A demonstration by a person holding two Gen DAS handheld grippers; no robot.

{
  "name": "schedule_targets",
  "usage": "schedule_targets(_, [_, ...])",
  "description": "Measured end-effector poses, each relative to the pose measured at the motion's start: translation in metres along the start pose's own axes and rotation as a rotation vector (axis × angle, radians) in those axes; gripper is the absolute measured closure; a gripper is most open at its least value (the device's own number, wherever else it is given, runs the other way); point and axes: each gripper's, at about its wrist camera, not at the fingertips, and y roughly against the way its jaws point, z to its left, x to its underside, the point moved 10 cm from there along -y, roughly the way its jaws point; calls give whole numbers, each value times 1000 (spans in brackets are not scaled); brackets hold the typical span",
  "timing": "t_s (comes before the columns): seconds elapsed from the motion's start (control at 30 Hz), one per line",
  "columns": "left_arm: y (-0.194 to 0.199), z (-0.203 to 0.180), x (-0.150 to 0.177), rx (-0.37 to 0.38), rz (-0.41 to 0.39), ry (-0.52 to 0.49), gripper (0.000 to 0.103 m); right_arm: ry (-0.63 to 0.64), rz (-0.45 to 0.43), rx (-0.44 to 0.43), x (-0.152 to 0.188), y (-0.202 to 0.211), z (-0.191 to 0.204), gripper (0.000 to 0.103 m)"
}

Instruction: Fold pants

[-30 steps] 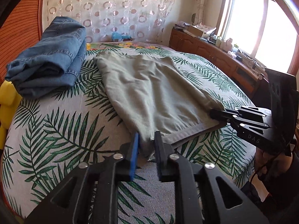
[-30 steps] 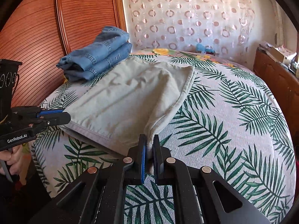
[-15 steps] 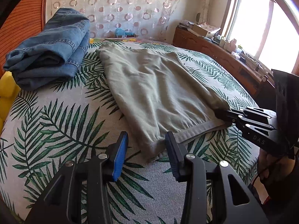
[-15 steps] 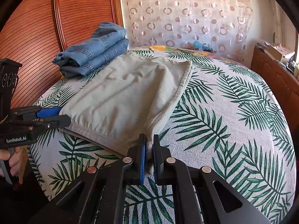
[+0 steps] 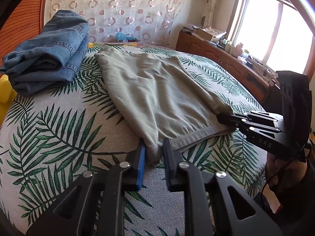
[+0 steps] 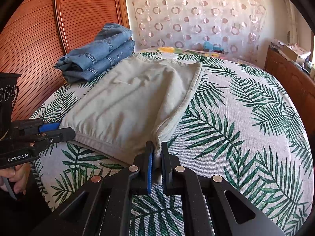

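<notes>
Pinching the grey pants (image 5: 157, 96) at both waistband corners, left gripper (image 5: 153, 153) and right gripper (image 6: 156, 154) look ready to lift and fold toward the folded jeans (image 5: 49, 51)

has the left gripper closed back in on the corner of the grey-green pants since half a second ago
Yes. The left gripper has narrowed and come forward: its fingers now flank the near corner of the grey-green pants lying on the palm-leaf bedspread, where earlier they stood wide, short of it.

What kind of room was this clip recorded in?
Most likely a home bedroom: a bed with a palm-leaf cover, a ribbed wooden headboard and a cluttered wooden sideboard under a sunlit window.
</notes>
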Motion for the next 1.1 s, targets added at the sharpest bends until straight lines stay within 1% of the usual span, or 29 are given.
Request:
schedule_targets(0.1, [5, 0, -2, 24, -13, 9, 91, 0, 1, -1, 0, 0, 0, 97])
schedule_targets(0.27, [16, -5, -8, 41, -41, -7, 91, -14, 11, -22, 0, 1, -1, 97])
schedule_targets(0.47, [23, -7, -14, 44, -62, -10, 91, -23, 22, -40, 0, 5, 0, 97])
schedule_targets(0.53, [28, -6, -16, 48, -72, -5, 91, -18, 11, -66, -2, 13, 4, 97])
schedule_targets(0.77, [55, -7, -29, 75, -130, -5, 91, 0, -41, -99, -9, 43, 15, 97])
schedule_targets(1.1, [88, -18, -50, 98, -209, -45, 91, 16, -107, -120, -14, 85, 21, 97])
